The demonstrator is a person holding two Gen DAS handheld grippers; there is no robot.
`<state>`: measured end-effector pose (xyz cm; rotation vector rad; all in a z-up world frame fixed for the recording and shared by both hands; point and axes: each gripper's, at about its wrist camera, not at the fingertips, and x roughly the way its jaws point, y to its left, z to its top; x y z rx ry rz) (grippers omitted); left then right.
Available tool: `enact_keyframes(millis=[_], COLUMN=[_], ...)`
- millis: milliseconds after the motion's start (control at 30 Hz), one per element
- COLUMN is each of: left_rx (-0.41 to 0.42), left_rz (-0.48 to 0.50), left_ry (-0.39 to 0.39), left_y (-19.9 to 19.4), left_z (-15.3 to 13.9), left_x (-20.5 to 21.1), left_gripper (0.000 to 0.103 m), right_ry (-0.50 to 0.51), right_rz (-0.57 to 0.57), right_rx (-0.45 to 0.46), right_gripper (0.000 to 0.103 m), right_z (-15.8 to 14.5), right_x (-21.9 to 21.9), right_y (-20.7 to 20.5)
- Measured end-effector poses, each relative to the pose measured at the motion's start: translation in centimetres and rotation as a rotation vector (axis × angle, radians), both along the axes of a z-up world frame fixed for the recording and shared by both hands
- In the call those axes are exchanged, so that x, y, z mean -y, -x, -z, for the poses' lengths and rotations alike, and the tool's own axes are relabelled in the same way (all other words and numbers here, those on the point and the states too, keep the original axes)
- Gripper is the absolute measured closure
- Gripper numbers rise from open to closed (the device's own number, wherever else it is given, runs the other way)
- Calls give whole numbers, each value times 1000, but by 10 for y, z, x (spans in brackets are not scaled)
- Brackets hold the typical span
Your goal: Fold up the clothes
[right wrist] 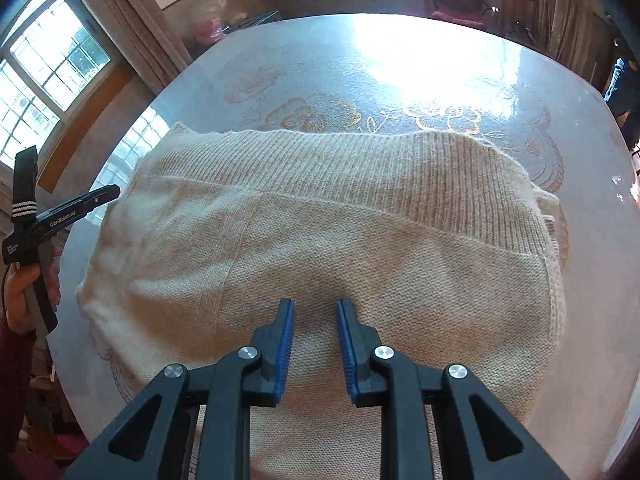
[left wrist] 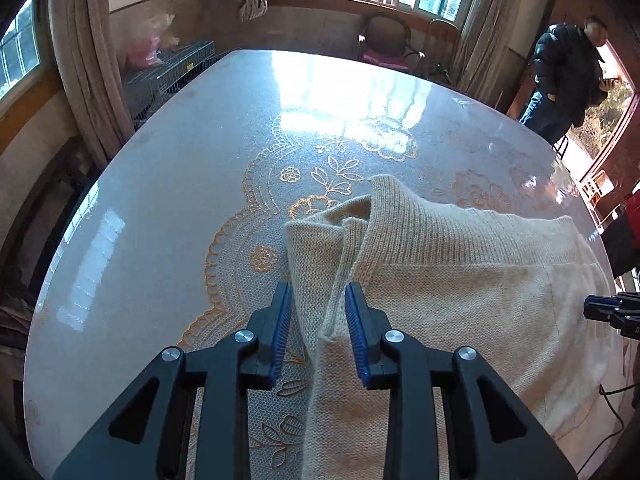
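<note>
A cream knit sweater (left wrist: 460, 292) lies spread on the round table (left wrist: 160, 200), its ribbed hem on the far side and one corner folded over. My left gripper (left wrist: 318, 296) hovers over the sweater's left folded edge. Its blue pads stand apart with that edge showing between them, and neither pad presses on it. In the right wrist view the sweater (right wrist: 320, 220) fills the middle, and my right gripper (right wrist: 314, 304) hangs over its near part, jaws a little apart with nothing pinched. The left gripper (right wrist: 114, 191), held by a hand (right wrist: 16, 292), shows at the sweater's left edge.
The table has a glossy top over a gold floral lace cloth (left wrist: 260, 200), with bright window glare. A person (left wrist: 568, 80) stands beyond the far right edge. Chairs (left wrist: 384, 40) and a wire cage (left wrist: 176, 68) stand behind the table. A black cable (left wrist: 612, 392) trails at the right.
</note>
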<state>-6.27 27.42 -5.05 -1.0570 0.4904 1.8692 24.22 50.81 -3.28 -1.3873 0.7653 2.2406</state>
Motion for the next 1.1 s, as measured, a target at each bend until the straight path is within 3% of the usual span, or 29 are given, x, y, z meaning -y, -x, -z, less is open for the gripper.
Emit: enact_keyframes(millis=[67,267,667,700,733,800,1033,1067,1100], left_rx=[-15,-34,-49,-53,-54,-56,49,79,100], left_rz=[16,40,67,78,88,75,-10,-13,-3], left_ry=[3,125,194,194,194,203,107,74,62], left_y=[-1,5,14,14,14,18,45,46,46], left_z=[-3,18,23,23,22,23,14,10,8], left_x=[-12,-44,-50,-50,-49,-46,-15,-11,-11], left_gripper=[73,73,72,76,91,103,103,101,89], right_ry=[11,38,42,43,38,27,-2,4,9], right_rz=[51,110,123,121,119,117,96,97,100], right_rx=[-5,-30,-13,-14,-11,-4,21,18,16], right_gripper=[81,80,79,79,79,79,79,79,79], right_z=[1,2,7,7,6,6,6,6,7], right_x=[-12,-26,-26,-26,-26,-26,-22,-22,-23], right_y=[-7,-26,-39,-41,-41,-40,-43,-44,-44])
